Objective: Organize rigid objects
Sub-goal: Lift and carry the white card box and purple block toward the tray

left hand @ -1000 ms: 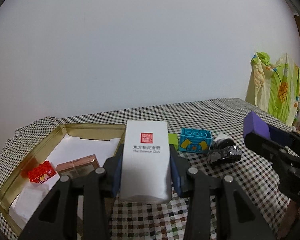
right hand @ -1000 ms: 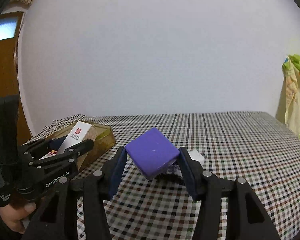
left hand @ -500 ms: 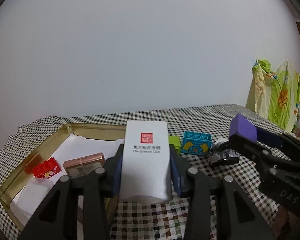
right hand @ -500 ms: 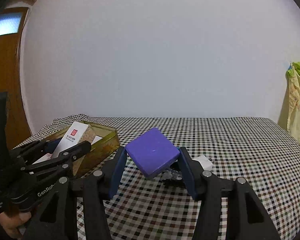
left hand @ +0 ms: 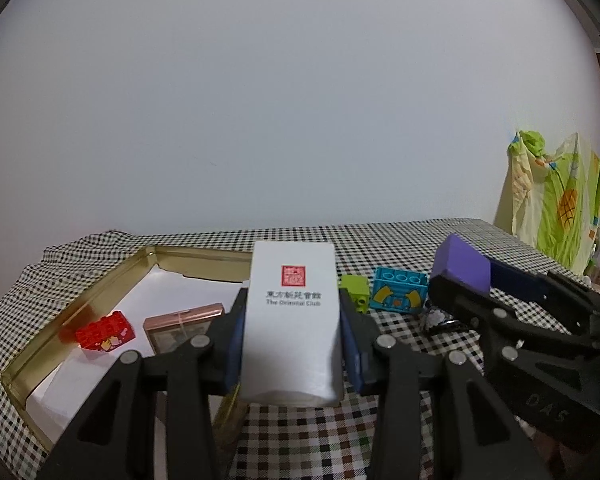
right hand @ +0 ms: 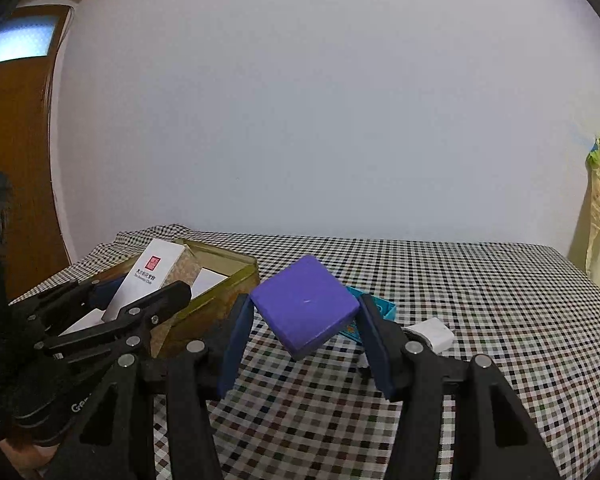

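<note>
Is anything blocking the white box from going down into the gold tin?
Nothing visible does. The white box sits in the left gripper at the gold tin edge; the red brick and copper case lie farther left.

A table under a black-and-white checked cloth [left hand: 400,240] carries a gold metal tray [left hand: 112,280] at left; right of it, a lime-green plastic brick [left hand: 355,293] and teal plastic brick [left hand: 398,291].

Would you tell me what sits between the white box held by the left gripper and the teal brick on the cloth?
A small lime-green block sits between the white box and the teal brick, seen in the left wrist view.
</note>
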Demonstrator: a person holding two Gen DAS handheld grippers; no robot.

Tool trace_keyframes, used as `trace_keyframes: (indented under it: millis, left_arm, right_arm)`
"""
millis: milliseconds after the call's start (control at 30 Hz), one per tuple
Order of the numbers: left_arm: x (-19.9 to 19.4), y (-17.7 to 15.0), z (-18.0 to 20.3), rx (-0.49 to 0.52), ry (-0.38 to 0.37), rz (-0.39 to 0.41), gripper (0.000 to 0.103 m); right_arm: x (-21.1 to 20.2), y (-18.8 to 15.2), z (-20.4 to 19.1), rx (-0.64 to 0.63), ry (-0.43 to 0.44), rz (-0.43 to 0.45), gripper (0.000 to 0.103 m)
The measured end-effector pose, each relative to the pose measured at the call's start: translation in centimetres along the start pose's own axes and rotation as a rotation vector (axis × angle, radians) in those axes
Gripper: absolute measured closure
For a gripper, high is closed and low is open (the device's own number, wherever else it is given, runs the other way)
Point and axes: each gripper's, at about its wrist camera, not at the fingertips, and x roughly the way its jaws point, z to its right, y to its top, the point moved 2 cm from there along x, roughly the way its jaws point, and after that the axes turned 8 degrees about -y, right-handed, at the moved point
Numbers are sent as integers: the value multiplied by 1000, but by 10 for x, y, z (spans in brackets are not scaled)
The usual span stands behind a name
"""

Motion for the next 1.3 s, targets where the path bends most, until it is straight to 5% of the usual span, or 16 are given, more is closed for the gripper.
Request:
trace_keyframes:
  millis: [1300]
  left_arm:
    - [-27,-9,-14,-49,34,68,63]
  right_arm:
    - [4,-6,-11,-4,50,13,47]
